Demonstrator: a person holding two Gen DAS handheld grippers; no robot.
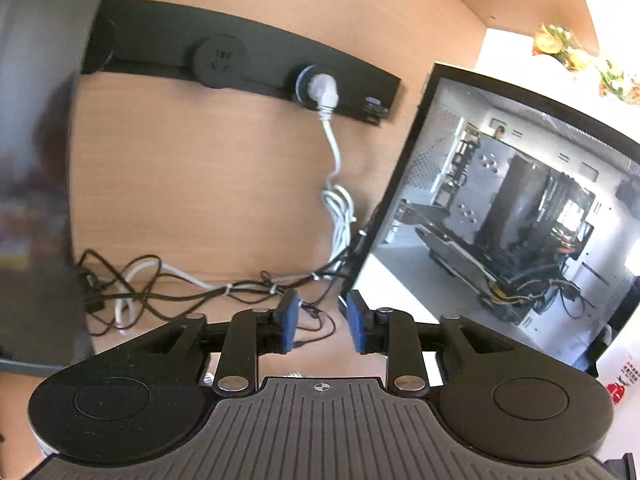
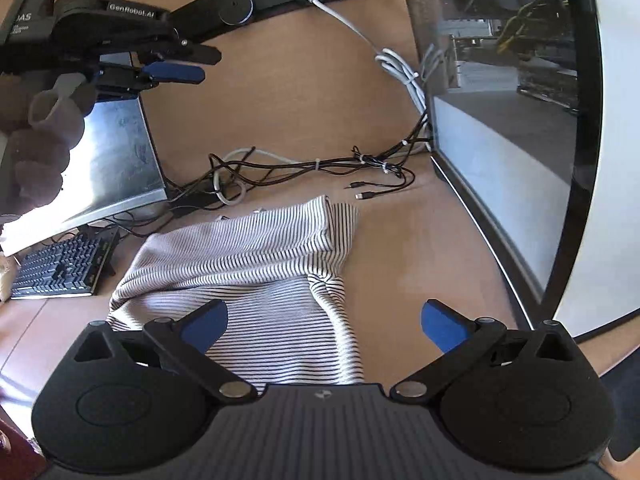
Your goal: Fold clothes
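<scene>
My right gripper (image 2: 324, 322) spread wide over the striped shirt (image 2: 248, 256) on the table (image 2: 420, 248), my left gripper (image 1: 322, 322) raised, fingers parted, grasping nothing

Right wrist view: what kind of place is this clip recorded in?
Most likely an office or home computer desk, not a laundry area. A keyboard and a monitor stand on the wooden desk, with tangled cables behind the striped shirt.

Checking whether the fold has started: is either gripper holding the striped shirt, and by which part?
Neither. The right gripper is open above the striped shirt; the left gripper, raised, has nothing between its fingers.
</scene>
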